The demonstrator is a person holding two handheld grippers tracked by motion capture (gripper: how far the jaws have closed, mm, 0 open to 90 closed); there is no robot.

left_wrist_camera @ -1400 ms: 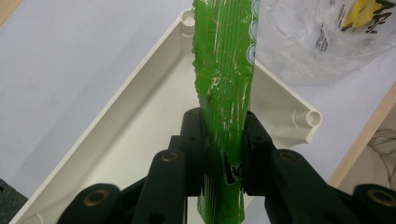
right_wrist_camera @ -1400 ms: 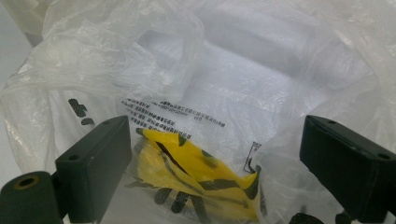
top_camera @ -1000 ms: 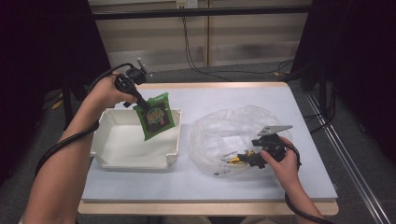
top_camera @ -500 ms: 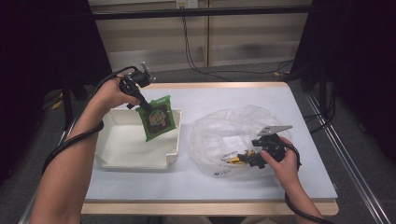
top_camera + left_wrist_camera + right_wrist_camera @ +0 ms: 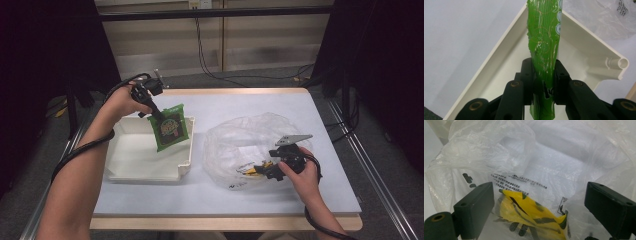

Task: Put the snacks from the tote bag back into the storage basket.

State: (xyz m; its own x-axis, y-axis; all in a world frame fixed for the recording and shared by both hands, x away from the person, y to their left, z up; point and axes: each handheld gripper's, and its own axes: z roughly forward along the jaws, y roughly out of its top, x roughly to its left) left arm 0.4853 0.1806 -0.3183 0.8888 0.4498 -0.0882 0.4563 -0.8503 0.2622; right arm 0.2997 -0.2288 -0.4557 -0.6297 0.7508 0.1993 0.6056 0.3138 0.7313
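Left gripper (image 5: 159,116) fingers (image 5: 527,75) clamped on green snack packet (image 5: 170,128), packet hung upright over white tray (image 5: 130,172), at tray's far right corner. Right of tray on tabletop (image 5: 260,105), clear plastic bag (image 5: 245,145) lay crumpled. Right gripper (image 5: 264,170) fingers (image 5: 475,207) stood apart at bag's near edge, around yellow packet (image 5: 531,213) inside bag.

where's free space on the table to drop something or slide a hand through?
Free: the far strip of table behind the white tray and clear plastic bag; the near strip along the front edge; the right side beyond the bag. The tray floor is mostly bare. Crowded: the narrow gap between tray and bag, and the tray's far corner, where the left gripper holds the green packet.
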